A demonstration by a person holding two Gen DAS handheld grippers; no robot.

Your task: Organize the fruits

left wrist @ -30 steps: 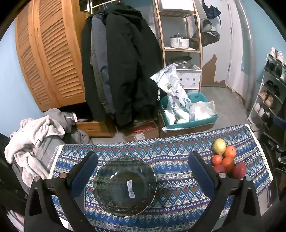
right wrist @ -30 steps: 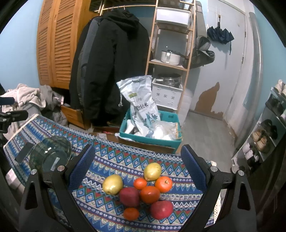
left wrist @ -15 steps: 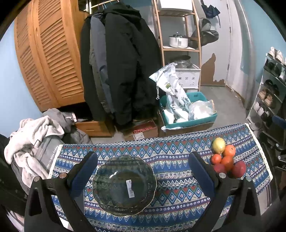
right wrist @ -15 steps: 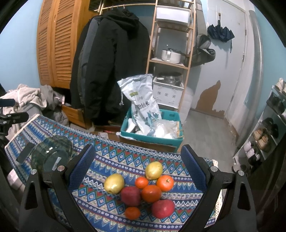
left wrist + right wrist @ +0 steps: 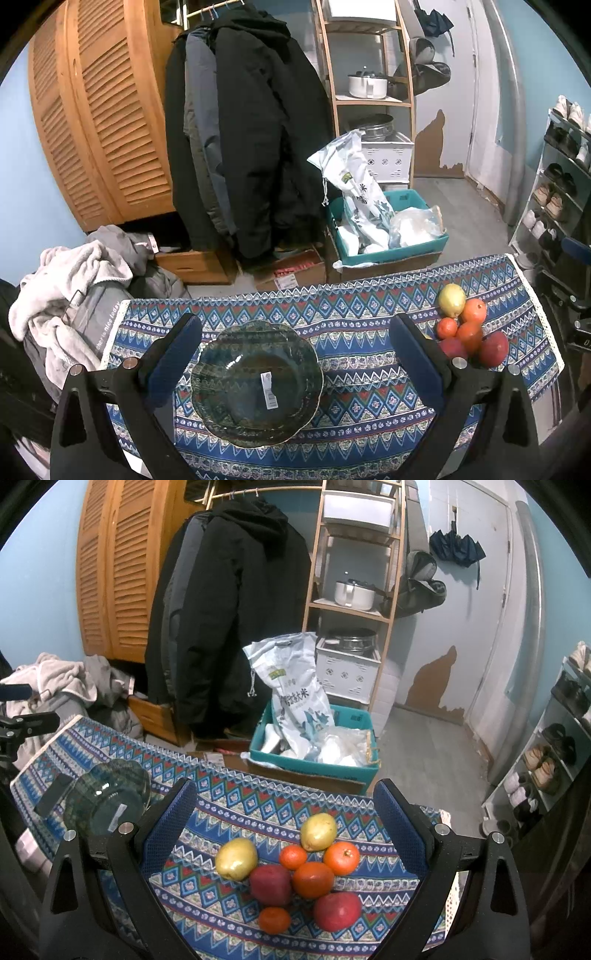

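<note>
A dark green glass bowl point(image 5: 256, 382) sits empty on the patterned tablecloth point(image 5: 354, 343), between the fingers of my open left gripper point(image 5: 293, 334). It also shows at the left of the right wrist view point(image 5: 107, 803). A heap of fruit lies at the table's right end point(image 5: 467, 334). In the right wrist view my open right gripper point(image 5: 282, 797) hovers over it: two yellow pears point(image 5: 236, 858) point(image 5: 318, 830), two red apples point(image 5: 270, 884) point(image 5: 337, 910) and several oranges point(image 5: 313, 879). Both grippers are empty.
Beyond the table's far edge stand a teal crate with a rice bag point(image 5: 295, 709), a cardboard box point(image 5: 291, 273), hanging coats point(image 5: 243, 147) and a wooden shelf point(image 5: 354, 590). A laundry pile point(image 5: 70, 291) lies at the left, a shoe rack point(image 5: 561, 184) at the right.
Both views have shifted very slightly; the right gripper has eased a little closer over the fruit. Nothing was grasped or moved.
</note>
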